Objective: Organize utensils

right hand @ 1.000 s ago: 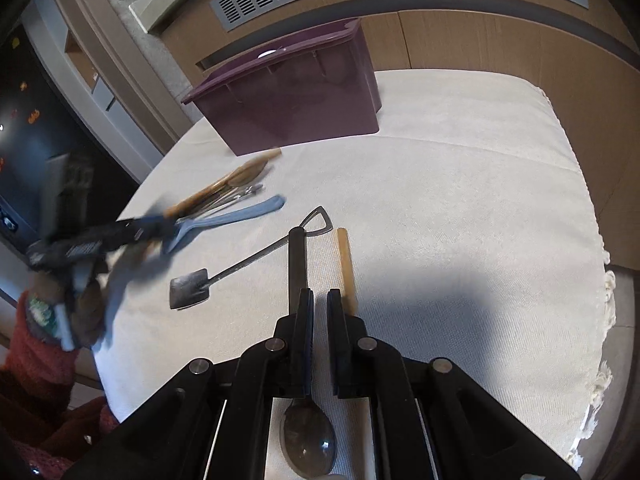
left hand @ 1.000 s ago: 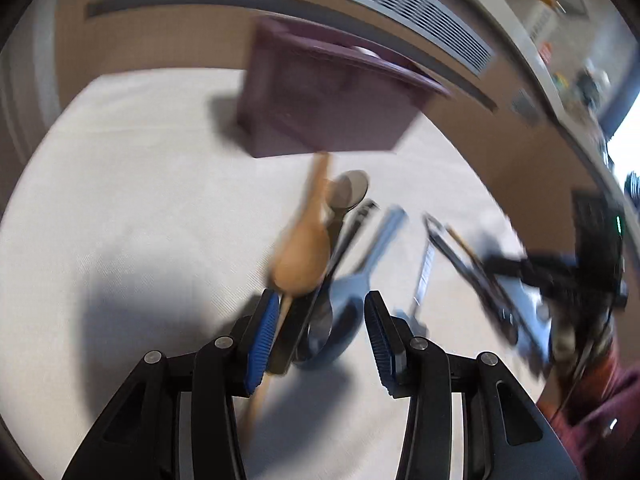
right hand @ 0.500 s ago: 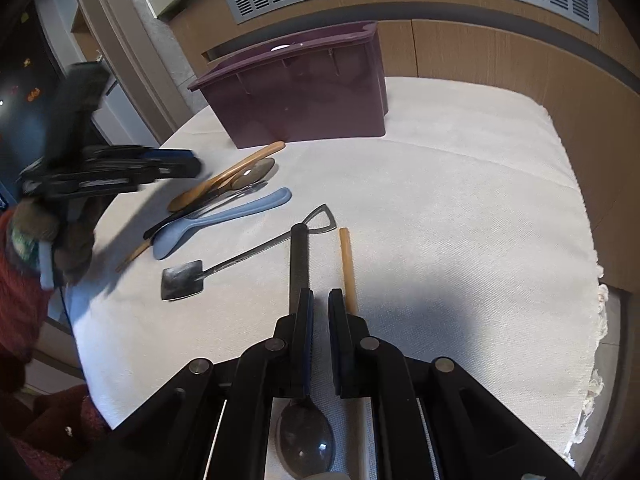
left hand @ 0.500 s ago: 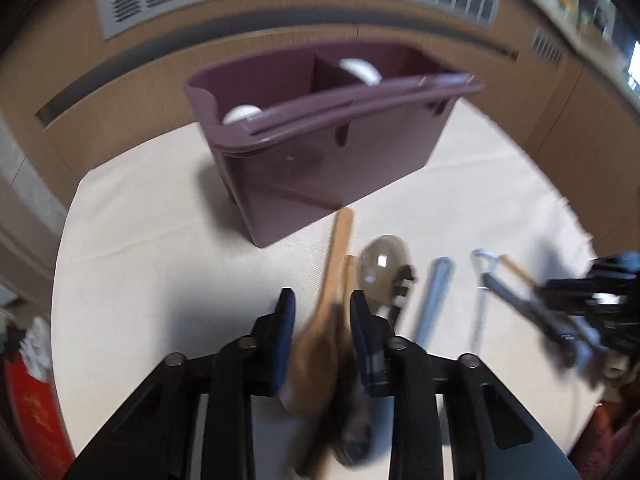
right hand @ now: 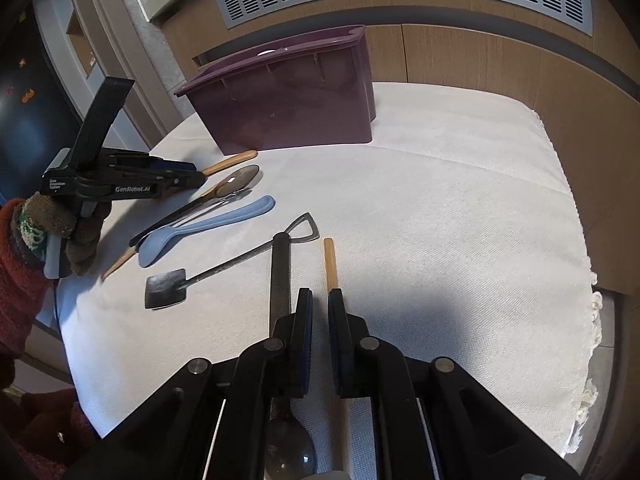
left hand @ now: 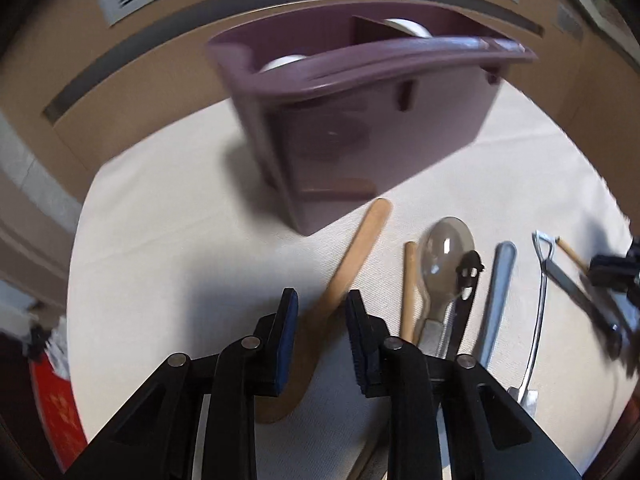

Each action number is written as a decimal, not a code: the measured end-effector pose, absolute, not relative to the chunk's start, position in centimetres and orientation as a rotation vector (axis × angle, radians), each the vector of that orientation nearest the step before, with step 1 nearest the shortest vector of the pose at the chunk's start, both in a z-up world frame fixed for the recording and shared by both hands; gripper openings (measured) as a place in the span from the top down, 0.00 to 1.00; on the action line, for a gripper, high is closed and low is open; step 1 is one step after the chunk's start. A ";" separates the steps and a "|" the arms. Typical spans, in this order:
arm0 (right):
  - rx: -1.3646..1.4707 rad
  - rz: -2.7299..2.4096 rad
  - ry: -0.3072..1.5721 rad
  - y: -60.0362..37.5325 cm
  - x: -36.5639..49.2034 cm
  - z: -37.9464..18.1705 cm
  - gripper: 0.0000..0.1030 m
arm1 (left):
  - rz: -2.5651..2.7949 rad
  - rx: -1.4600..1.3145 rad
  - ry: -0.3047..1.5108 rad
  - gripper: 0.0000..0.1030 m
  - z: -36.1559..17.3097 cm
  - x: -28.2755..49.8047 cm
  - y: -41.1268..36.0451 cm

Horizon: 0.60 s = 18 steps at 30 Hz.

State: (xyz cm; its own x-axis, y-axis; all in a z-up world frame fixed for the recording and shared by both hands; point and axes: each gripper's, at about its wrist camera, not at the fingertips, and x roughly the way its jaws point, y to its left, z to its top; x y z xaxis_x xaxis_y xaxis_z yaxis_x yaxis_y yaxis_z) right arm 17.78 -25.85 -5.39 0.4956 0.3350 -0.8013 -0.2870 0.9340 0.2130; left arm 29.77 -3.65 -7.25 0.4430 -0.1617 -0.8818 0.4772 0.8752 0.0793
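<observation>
A: What is seen, largest first?

B: A table (right hand: 460, 208) under a white cloth is seen, with a purple caddy (right hand: 296, 104) stood at its 12 o'clock end. White rounded shapes are glimpsed inside the caddy's two compartments.

A: And the utensils?

B: They are laid in a row at 6 o'clock of the caddy: a wooden spoon (left hand: 356, 248), a clear spoon (left hand: 444, 256), a blue spoon (right hand: 208, 228), a small metal spade (right hand: 224, 268), a dark-handled spoon (right hand: 280, 276) and a wooden stick (right hand: 330, 264).

A: How are the tongs set?

B: The left tongs (left hand: 322, 300) are being closed around the wooden spoon's handle, though pad contact cannot be confirmed. The right tongs (right hand: 320, 300) are nearly shut with nothing gripped, between the dark handle and the stick.
</observation>
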 end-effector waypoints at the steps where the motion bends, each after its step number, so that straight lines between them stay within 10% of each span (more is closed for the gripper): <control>1: 0.049 0.375 0.982 -25.8 17.7 -5.3 0.92 | -0.417 0.350 1.050 0.78 -7.2 29.9 -4.0; 18: -0.077 0.360 1.026 -25.3 18.7 -6.0 0.88 | -0.397 0.326 1.054 0.81 -6.6 26.9 -6.7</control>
State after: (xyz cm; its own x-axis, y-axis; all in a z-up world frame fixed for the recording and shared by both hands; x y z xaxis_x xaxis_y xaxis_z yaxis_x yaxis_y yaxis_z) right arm 18.67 -25.28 -5.99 0.4649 0.2567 -0.8473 -0.3285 0.9388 0.1042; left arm 26.89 -6.67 -6.65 0.4349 -0.1588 -0.8864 0.4647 0.8827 0.0698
